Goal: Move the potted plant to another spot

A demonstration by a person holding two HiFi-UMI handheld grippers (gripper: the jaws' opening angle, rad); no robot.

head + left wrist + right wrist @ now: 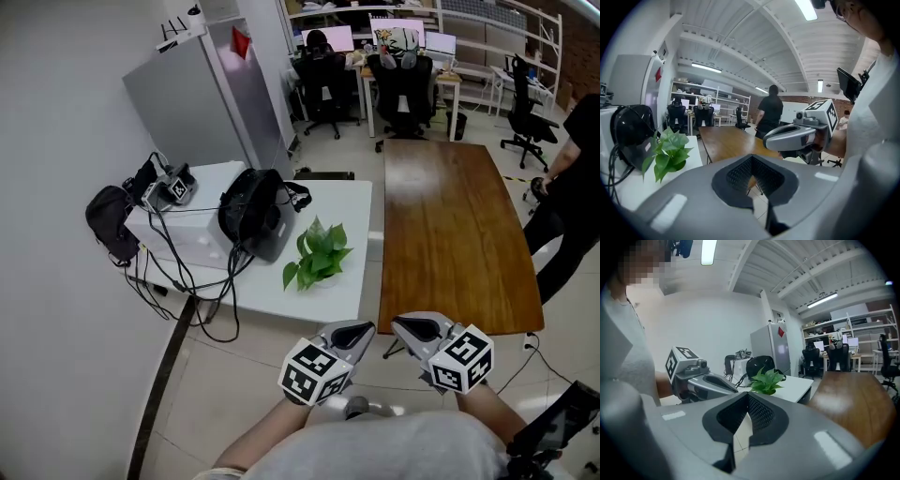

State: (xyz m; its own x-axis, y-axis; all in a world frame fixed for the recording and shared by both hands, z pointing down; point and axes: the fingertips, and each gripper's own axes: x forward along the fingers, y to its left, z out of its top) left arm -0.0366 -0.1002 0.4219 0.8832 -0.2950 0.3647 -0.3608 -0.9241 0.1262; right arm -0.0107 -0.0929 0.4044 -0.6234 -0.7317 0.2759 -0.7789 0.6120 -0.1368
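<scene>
Shows two hand-held tools low in front of a person, and a potted plant well ahead of them on a white tabletop. Stands upright on the part of that tabletop nearest the tools, leaves spilling outward and hiding the pot (no rim to be made out from above).

Lies forward and to the left of both tools, well apart from each, with floor in between. Sits somewhat closer to the left tool than to the right tool; both held side by side, near each other, tips pointing forward. Has no marked long axis: a low rounded clump of green leaves, a little wider than tall.

Left tool: jaws together, dark pads meeting in a closed V, nothing between them, touching nothing. Right tool: likewise closed, pads together, empty. In the left gripper view, plant off to the left of the jaws, with the right tool crossing on the right. In the right gripper view, plant almost straight beyond the jaw tips.

Beyond the plant from the tools, just beside its leaves: a black rounded bag or helmet with cables trailing off it. To the right of the plant and straight ahead of the right tool: a brown wooden tabletop, probably a candidate for the new spot.

Calls, by the look of it, for opening the jaws first, then reaching forward and left to the pot under the leaves.
</scene>
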